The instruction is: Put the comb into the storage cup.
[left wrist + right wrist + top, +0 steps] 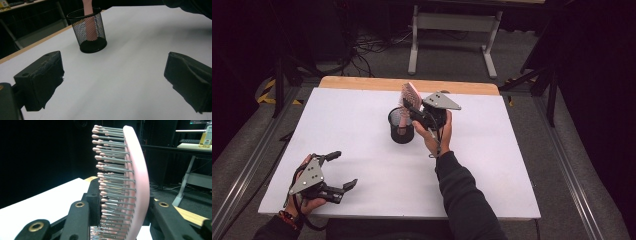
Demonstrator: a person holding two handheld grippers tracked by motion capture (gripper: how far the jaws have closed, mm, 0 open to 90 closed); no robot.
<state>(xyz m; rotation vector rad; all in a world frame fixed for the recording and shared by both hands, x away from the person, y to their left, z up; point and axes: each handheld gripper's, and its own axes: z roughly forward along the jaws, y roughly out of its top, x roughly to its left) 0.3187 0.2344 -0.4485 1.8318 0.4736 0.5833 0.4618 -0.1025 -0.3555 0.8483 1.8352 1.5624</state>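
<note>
While in one cup (401, 132), one hairbrush (411, 95)

The pink hairbrush (130, 182) handle is hidden inside the mesh cup (401, 126).

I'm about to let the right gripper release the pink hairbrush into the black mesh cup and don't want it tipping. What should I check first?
1. Pink bristled hairbrush clamped in the right gripper: ok, jaws on both sides of the head.
2. Handle inside the black wire-mesh cup: ok, it shows through the mesh.
3. Handle end resting on the cup's bottom: cannot tell.
4. Cup upright on the white table: ok.
5. Left gripper out of the way: ok, open, near the table's front left, apart from the cup.
6. Brush standing steady once released: cannot tell; it looks roughly upright.
</note>
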